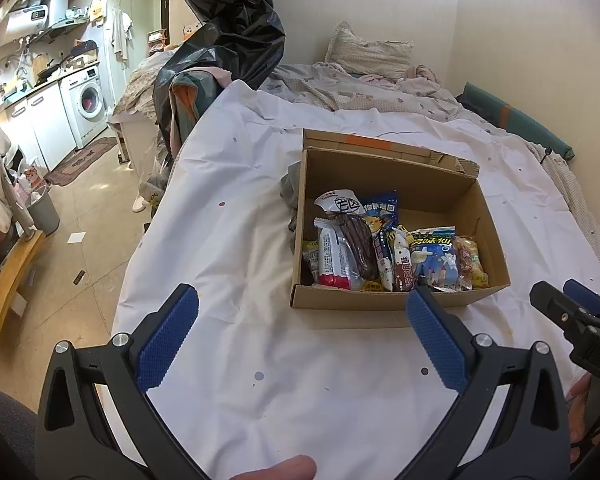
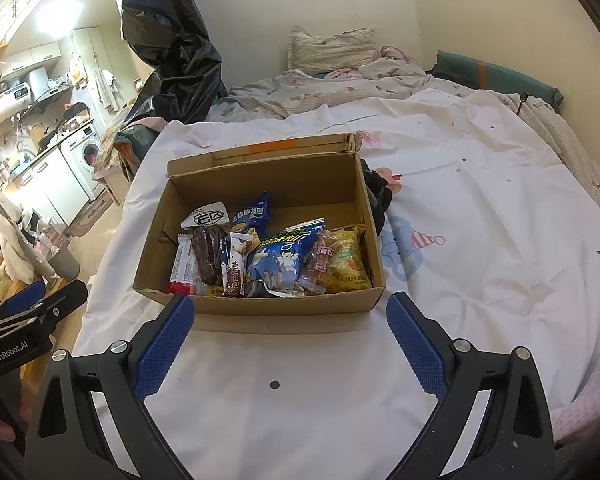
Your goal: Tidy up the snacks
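Observation:
An open cardboard box (image 1: 428,172) (image 2: 260,176) stands on a white sheet on the bed. Several snack packets lie packed along its near side: a dark brown packet (image 1: 358,248) (image 2: 208,254), a blue packet with an angel (image 1: 436,258) (image 2: 282,260) and a yellow packet (image 1: 470,258) (image 2: 346,260). My left gripper (image 1: 302,300) is open and empty, just short of the box's near wall. My right gripper (image 2: 290,308) is open and empty, in front of the same wall. Each gripper shows at the edge of the other's view, the right one (image 1: 556,300) and the left one (image 2: 40,296).
The white sheet (image 1: 260,240) (image 2: 480,240) covers the bed, with a pillow (image 1: 368,54) and rumpled bedding behind. A black plastic bag (image 1: 228,20) hangs at the bed's left. A dark cloth (image 2: 376,192) lies beside the box. A kitchen and washing machine (image 1: 86,100) are far left.

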### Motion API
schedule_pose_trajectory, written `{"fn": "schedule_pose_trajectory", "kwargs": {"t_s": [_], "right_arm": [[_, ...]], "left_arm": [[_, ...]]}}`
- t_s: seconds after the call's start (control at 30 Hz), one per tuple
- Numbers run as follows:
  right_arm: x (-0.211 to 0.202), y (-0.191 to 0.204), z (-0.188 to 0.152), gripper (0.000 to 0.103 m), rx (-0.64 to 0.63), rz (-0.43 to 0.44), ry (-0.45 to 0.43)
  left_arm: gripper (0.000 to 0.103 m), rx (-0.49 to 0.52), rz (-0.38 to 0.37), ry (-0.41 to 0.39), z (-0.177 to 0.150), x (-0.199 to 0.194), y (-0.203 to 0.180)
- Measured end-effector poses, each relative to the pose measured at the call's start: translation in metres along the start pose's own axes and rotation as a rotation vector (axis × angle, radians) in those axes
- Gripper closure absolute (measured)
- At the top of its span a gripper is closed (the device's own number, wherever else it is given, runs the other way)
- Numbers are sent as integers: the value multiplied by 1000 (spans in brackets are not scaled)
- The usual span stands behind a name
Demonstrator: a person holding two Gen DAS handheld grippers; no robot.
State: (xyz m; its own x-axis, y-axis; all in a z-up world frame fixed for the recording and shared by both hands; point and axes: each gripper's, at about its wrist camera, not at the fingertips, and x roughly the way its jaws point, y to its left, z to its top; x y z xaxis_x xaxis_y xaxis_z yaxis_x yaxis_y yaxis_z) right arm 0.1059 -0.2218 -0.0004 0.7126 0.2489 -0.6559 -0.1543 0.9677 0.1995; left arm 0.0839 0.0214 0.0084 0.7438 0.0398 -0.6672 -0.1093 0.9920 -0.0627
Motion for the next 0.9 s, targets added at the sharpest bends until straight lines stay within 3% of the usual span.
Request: {"fn": "schedule_pose_trajectory", "kwargs": {"t_s": [0.9], "right_arm": [[3, 0, 0, 4, 2, 3, 8]], "left_arm": [[0, -12, 10, 9, -2, 1, 1]]}}
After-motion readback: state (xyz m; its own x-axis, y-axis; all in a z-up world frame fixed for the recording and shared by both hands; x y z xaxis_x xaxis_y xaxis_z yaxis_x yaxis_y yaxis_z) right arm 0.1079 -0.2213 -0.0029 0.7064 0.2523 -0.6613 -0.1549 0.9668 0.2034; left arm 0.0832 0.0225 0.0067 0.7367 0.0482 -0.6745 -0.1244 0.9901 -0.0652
